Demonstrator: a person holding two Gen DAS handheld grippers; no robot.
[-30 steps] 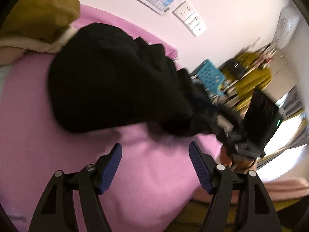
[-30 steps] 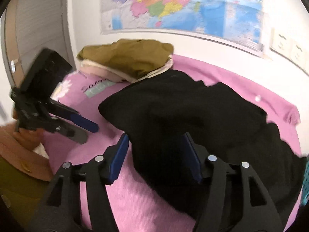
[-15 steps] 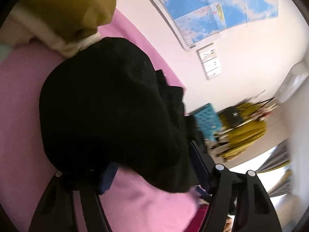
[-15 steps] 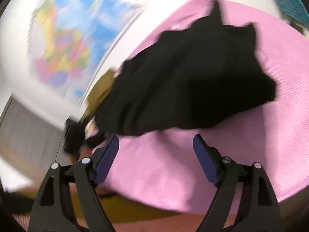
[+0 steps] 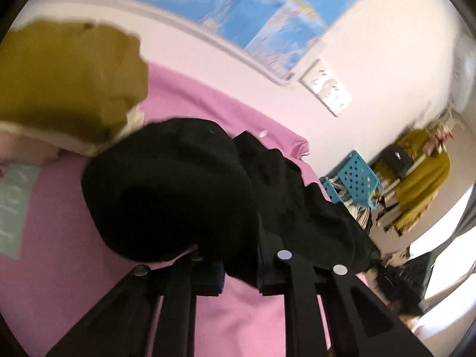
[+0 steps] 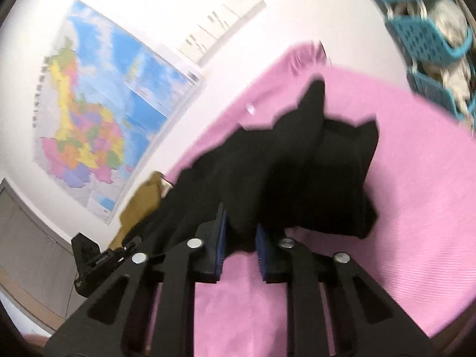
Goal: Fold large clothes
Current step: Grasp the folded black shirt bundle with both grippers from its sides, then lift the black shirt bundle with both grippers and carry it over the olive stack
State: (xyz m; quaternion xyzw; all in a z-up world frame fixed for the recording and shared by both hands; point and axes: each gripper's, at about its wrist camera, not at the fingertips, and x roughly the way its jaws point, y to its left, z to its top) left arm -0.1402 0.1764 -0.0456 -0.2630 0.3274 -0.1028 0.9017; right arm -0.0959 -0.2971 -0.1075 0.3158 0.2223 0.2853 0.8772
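**Black garment pinched at two edges over pink cover**

Pink fabric (image 5: 244,327) is spread across the work surface, which is backed by a pale wall where a coloured map (image 6: 98,113) is hung beside a row of white wall sockets (image 5: 325,89). At the far left of the surface, a folded olive garment (image 5: 68,80) is stacked on a cream one (image 5: 38,145). Blue perforated baskets (image 6: 428,29) are seen off the right end, and further back in the room something mustard-yellow (image 5: 422,178) is draped, though blur leaves it unclear.

A black garment (image 5: 178,190) is bunched in the middle of the pink cover, its near edge raised off the surface. The left gripper (image 5: 238,270) is angled downward at the garment's near left part; its jaws are closing, and black cloth is gathered between the pads. The right gripper (image 6: 239,245) is held nearly level and rolled to one side, its blue pads (image 6: 220,238) drawn narrow on a fold of the same garment at its near right edge. The other handheld tool is glimpsed at the lower left of the right wrist view.
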